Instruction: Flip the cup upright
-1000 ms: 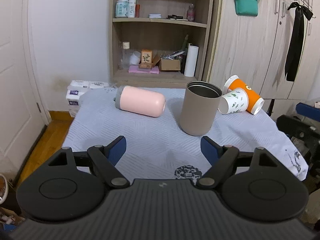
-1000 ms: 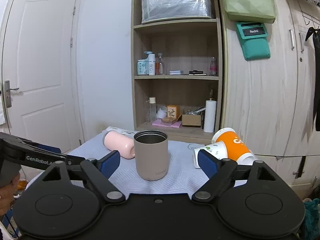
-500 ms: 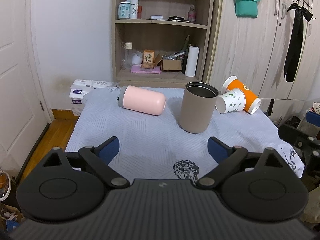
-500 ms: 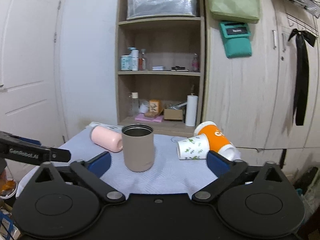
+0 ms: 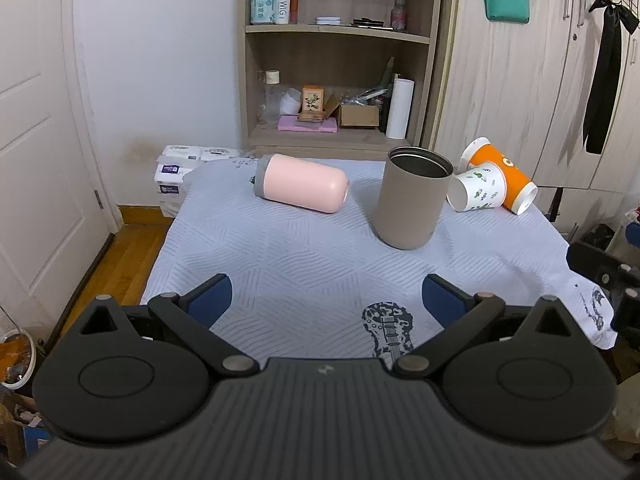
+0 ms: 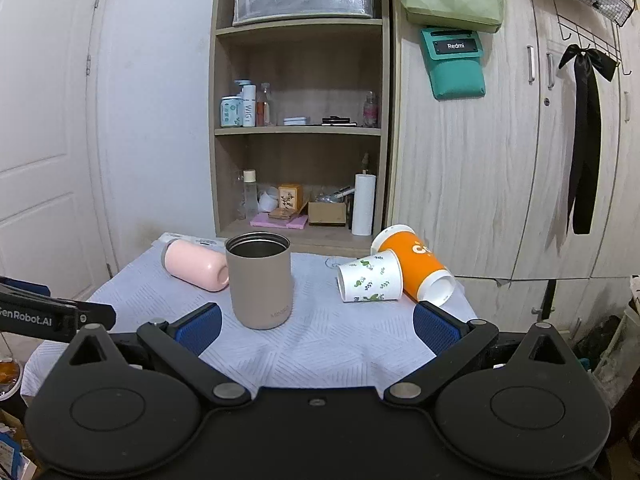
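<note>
A white panelled door (image 5: 28, 140) and white wall (image 5: 160, 52) stand left of an open wooden shelf unit (image 6: 298, 132). Pale wood-grain wardrobes (image 6: 472, 184) fill the right, a black ribbon (image 6: 585, 140) hanging on them. The floor (image 5: 120, 256) is orange-brown wood.

Taupe tumbler (image 5: 412, 200): I see matt outside, metal-looking inside.
Pink bottle (image 5: 302, 183): smooth, satin.
Tablecloth (image 5: 304, 264): ribbed cloth.
Patterned cup (image 6: 370, 282): paper.
Shelf (image 6: 298, 131): wood-look.
</note>
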`<state>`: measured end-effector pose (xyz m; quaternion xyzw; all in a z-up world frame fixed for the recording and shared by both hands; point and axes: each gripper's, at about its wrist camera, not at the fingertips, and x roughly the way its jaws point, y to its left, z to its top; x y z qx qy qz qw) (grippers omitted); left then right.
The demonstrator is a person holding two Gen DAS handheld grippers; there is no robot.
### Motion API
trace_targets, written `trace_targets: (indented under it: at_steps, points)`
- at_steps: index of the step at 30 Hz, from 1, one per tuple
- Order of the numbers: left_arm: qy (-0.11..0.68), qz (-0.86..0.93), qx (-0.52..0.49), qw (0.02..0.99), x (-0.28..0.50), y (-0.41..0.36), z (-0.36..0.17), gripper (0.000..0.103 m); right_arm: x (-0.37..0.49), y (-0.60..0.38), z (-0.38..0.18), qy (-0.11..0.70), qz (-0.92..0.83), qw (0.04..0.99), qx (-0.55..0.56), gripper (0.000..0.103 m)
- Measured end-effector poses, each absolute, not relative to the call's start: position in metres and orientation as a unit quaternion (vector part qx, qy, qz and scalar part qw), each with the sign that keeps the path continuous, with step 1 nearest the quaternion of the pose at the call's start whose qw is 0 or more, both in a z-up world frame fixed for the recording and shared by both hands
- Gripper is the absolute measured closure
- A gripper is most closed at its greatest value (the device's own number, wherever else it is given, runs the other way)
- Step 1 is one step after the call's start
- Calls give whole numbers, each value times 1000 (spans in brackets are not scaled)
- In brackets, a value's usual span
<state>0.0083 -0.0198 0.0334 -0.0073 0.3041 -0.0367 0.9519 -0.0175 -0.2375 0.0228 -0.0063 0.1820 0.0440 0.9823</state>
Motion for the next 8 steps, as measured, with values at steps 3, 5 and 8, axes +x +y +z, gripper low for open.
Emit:
trace_targets:
  at_steps: [3,5,8]
  points:
    - [304,-39,-10,952,8,-20,33,0,-18,-238,22,183,41,982,-8,0]
    - [303,-38,-10,952,7,-20,34,0,-18,-237,22,183,39,982,-10,0]
    - [302,-39,-5,952,7,-22,34,0,-19,-237,23,182,39,983,-10,0]
